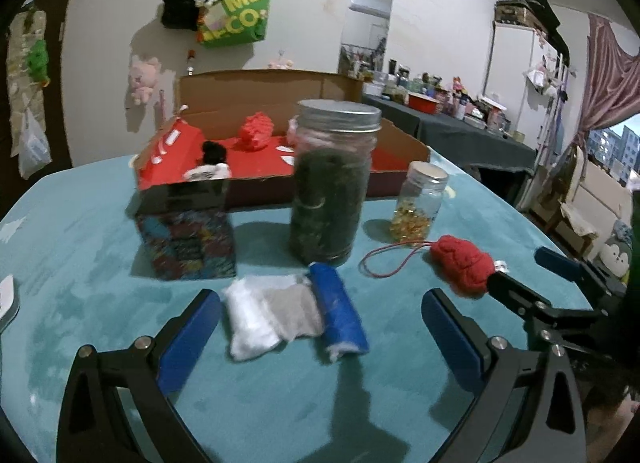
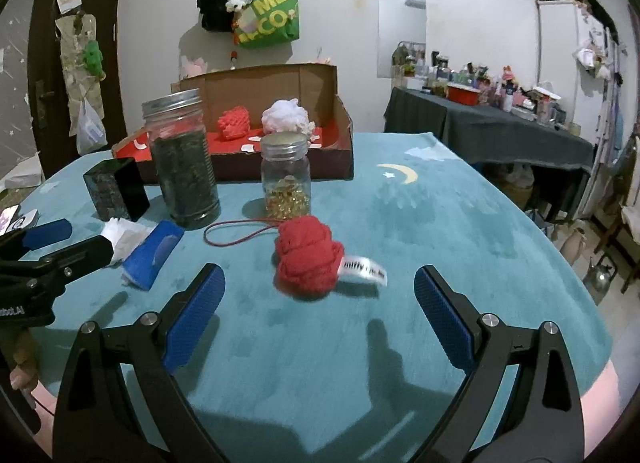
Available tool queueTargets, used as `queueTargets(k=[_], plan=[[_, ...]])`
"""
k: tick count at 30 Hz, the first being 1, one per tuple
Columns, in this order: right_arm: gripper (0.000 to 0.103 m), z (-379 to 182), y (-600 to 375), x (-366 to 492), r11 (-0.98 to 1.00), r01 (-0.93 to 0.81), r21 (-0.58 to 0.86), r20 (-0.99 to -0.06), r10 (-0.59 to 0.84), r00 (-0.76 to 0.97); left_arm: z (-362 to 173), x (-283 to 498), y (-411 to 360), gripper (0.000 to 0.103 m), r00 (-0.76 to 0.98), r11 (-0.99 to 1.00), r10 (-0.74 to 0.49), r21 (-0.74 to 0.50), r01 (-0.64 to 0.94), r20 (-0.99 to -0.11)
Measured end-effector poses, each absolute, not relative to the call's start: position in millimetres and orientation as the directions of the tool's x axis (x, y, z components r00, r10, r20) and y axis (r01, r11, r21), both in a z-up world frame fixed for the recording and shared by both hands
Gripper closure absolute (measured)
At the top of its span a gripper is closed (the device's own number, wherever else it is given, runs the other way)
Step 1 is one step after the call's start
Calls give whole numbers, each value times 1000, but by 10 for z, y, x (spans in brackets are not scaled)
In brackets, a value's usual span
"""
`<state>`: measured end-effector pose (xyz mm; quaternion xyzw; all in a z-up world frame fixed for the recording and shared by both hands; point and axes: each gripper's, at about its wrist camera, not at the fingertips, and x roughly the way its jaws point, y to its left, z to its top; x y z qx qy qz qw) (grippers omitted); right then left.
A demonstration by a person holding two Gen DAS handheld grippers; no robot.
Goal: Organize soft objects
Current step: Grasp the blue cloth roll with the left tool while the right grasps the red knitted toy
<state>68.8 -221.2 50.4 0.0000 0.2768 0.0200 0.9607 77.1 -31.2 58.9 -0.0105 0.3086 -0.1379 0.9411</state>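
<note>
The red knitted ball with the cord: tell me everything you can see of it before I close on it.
The red knitted ball looks like soft, chunky yarn bunched into a lumpy round shape. A thin red cord loop trails from it toward the small jar, and a white printed label sticks out on the opposite side. It lies on the teal tablecloth, free of any grip, just ahead of the open right tool, between its fingers' line. Nothing else touches it.
</note>
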Motion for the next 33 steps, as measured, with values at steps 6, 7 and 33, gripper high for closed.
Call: queueTargets(k=[6,7,33], plan=[[6,540,-2283,982,995,-97,-1,-609,76,790,566,972,-483,20,722,955,-271,-84,284,-637],[6,537,-2299,1039,994,-110,1,-623,86,778,557,995,-498,22,715,955,-268,-81,285,-646],[67,603,-2137,1228,952,-271,143,-680,293,672,639,1145,-418,79,613,910,-354,-110,400,-706]])
